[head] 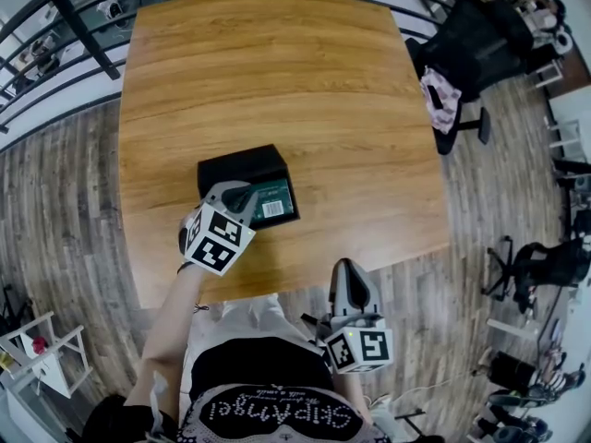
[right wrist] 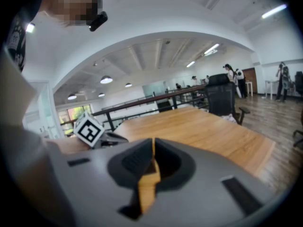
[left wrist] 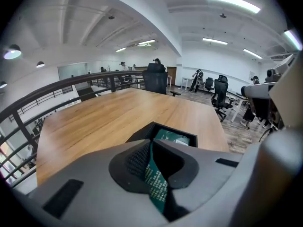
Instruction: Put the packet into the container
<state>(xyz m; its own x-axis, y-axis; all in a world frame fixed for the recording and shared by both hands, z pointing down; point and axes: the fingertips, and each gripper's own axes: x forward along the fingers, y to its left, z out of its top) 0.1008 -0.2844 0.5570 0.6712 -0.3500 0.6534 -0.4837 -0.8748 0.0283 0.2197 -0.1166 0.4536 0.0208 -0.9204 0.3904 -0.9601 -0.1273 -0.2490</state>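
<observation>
A green packet (head: pixel 273 201) lies in the right part of a shallow black container (head: pixel 231 167) near the table's front left. My left gripper (head: pixel 243 195) reaches over the container's near side and is shut on the packet's left edge. In the left gripper view a strip of the green packet (left wrist: pixel 156 183) stands pinched between the pads, and the rest of the packet (left wrist: pixel 173 137) rests in the container (left wrist: pixel 140 135) just past the tips. My right gripper (head: pixel 348 277) hangs shut and empty off the table's front edge, right of the container.
The wooden table (head: pixel 277 72) stretches far beyond the container. A black office chair (head: pixel 476 40) with a pink cloth stands at the table's right. A dark railing (head: pixel 65 26) runs along the far left. More chairs and white racks stand at the floor's edges.
</observation>
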